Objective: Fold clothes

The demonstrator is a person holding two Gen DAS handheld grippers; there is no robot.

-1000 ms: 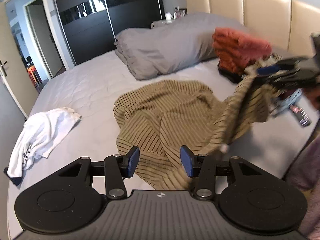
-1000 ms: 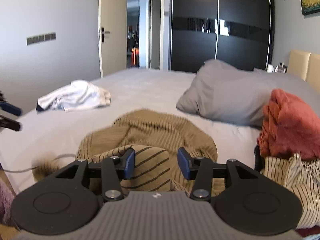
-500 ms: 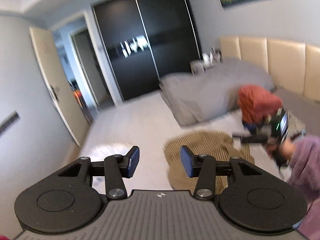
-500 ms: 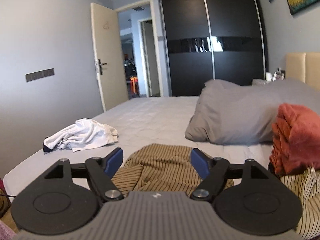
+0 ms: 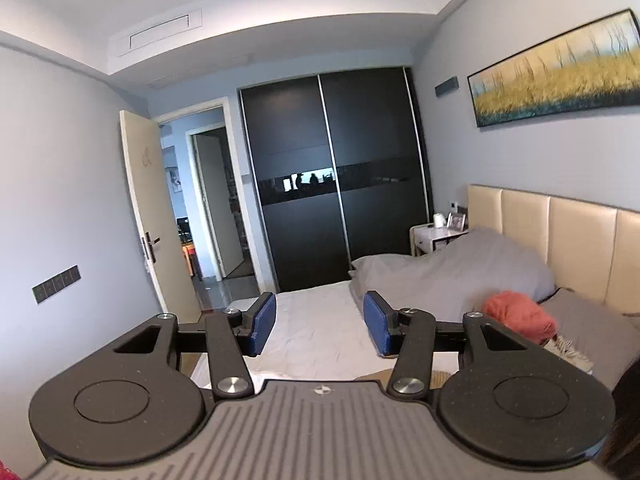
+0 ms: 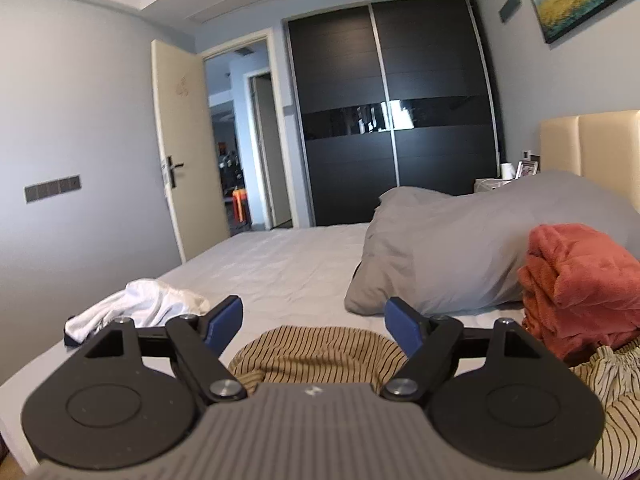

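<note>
In the left wrist view, the left gripper (image 5: 319, 322) was held high and nearly level, looking across the bed (image 5: 320, 336) toward the black wardrobe (image 5: 336, 180). Its jaws stood moderately apart with nothing between them, and they had just been opening a little. Only a thin edge of the tan striped garment (image 5: 372, 376) showed under the gripper body. I judge that no fold was in hand; the left hand would need to come down to the cloth again.

In the right wrist view, the right gripper (image 6: 314, 326) hovered low and close over the tan striped garment (image 6: 320, 348), which lay crumpled on the near part of the bed. Its jaws were wide, had just been opening, and were empty. The next move probably calls for finding an edge or a corner and spreading it flat. A white garment (image 6: 136, 308) lay well apart to the left, an orange-red pile (image 6: 580, 276) beside the grey pillow (image 6: 460, 248).
</note>
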